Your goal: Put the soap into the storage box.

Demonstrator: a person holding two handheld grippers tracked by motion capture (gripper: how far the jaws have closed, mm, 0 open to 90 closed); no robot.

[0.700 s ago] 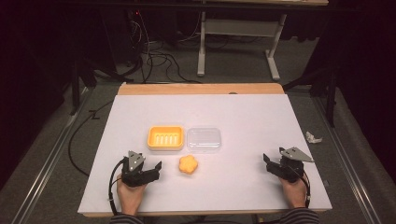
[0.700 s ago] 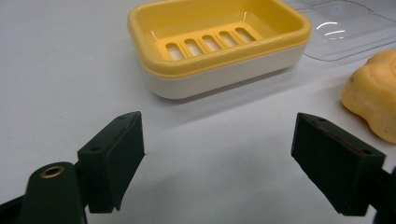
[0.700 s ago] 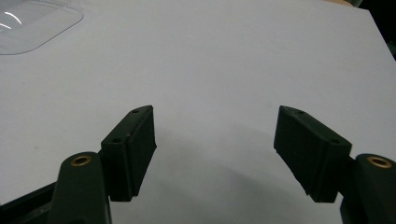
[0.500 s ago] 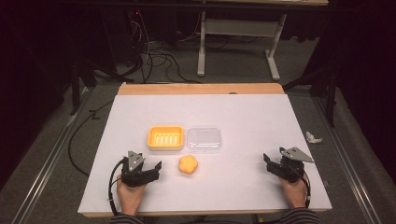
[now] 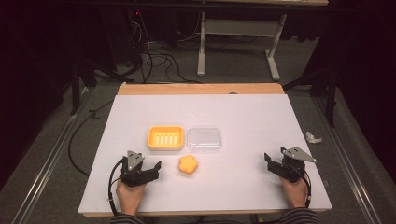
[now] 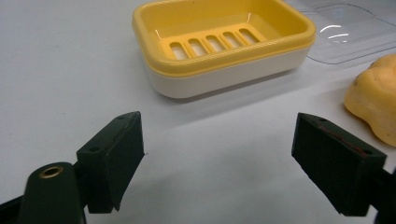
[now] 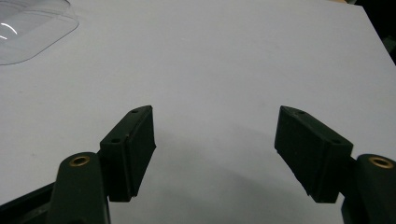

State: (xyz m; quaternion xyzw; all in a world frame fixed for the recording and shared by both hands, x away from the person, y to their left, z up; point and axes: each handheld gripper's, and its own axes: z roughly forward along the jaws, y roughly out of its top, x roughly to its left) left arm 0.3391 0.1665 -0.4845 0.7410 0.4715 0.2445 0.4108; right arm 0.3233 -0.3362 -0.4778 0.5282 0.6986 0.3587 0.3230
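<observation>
soap (image 5: 188, 164): orange, flower-ish lump, sitting bare on the table (image 5: 243, 116), just in front of the gap between dish and lid. Nothing's touching it.
dish (image 5: 165, 137): yellow slotted tray in a white base, empty, just behind and a bit left of the soap. In the left gripper view it's straight ahead (image 6: 219, 44), with the soap off at the right edge (image 6: 373, 105).
lid (image 5: 204, 139): clear plastic, lying flat right beside the dish, so the dish is already open.
left gripper (image 5: 156, 169): jaws spread wide, holding nothing, resting low near the front edge, just left of the soap. Closest claw to it by far.
right gripper (image 5: 269, 161): also wide and empty, well apart from everything on the right side of the table; a corner of the lid (image 7: 32, 28) sits far off in its own view.
progress: basically at the start, I'd say. Soap not grabbed, not in the dish, lid not on.
left to do: my guess is grab the soap, drop it in the tray, then maybe close it with the lid.
</observation>
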